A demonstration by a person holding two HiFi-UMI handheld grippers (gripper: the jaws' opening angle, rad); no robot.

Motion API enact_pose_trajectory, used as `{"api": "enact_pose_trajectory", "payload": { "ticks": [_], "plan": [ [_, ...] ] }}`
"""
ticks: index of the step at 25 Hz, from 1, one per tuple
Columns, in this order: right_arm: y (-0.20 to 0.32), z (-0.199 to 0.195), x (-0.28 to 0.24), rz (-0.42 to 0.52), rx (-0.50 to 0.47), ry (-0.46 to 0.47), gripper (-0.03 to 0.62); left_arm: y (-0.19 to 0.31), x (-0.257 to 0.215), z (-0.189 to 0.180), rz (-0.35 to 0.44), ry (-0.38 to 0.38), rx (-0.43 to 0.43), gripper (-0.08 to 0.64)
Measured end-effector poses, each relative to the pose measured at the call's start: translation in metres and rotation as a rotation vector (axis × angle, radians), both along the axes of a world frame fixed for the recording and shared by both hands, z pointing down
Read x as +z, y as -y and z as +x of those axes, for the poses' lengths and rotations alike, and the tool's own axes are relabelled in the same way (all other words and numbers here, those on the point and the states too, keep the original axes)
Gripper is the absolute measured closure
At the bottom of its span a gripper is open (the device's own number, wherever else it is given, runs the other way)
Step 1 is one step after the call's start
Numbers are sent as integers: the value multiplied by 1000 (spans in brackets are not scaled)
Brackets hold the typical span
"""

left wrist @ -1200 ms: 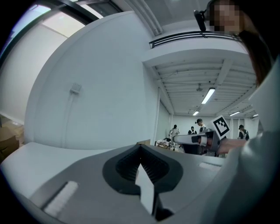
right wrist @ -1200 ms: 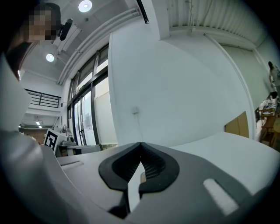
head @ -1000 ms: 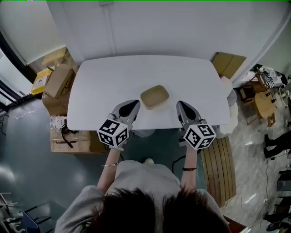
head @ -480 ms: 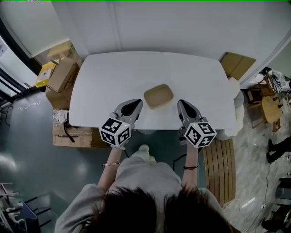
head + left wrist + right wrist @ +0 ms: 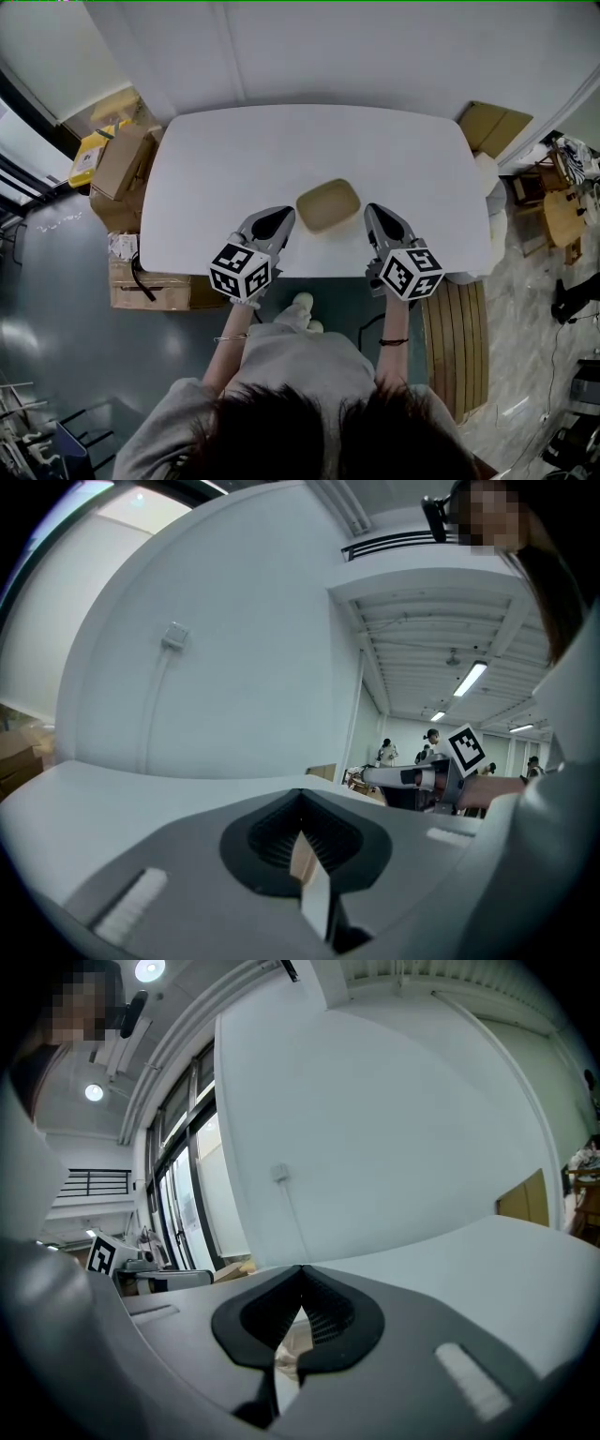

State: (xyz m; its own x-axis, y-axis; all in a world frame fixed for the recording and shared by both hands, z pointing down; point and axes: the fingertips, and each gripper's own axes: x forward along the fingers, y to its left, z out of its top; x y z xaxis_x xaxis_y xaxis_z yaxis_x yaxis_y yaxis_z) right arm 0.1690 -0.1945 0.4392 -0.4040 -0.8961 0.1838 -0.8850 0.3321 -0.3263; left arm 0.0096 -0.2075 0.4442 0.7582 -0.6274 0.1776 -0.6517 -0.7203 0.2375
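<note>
Contact with the tan pulp tray (image 5: pixel 328 204) is not yet made: it lies open side up on the white table (image 5: pixel 234 159), nearer the front edge than the wall and about midway along that edge, and it appears empty. It is flanked by the left gripper (image 5: pixel 284 216) and the right gripper (image 5: pixel 371 210), each held just beside it over the front edge of the table, with a narrow gap left on either side. In the left gripper view the jaws of the left gripper (image 5: pixel 300 801) are seen pressed together at the tips, with nothing pinched between them; only a thin tan sliver is glimpsed through the slit below, too narrow to be named. The jaws of the right gripper (image 5: pixel 300 1276) are likewise closed on nothing. Judged from this, all of the handling remains to be done, since nothing is lifted, tilted or gripped. Cardboard boxes (image 5: pixel 117 164) are stacked on the floor at the left end of the table, and a slatted wooden bench (image 5: pixel 453 328) is seen at the right.
</note>
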Motion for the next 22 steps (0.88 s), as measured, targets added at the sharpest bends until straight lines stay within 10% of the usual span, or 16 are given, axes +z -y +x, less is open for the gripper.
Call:
{"api": "enact_pose_trajectory", "payload": {
  "ticks": [22],
  "plan": [
    [61, 14, 49, -129, -40, -36, 580, 51, 54, 16, -120, 35, 53, 569]
  ]
}}
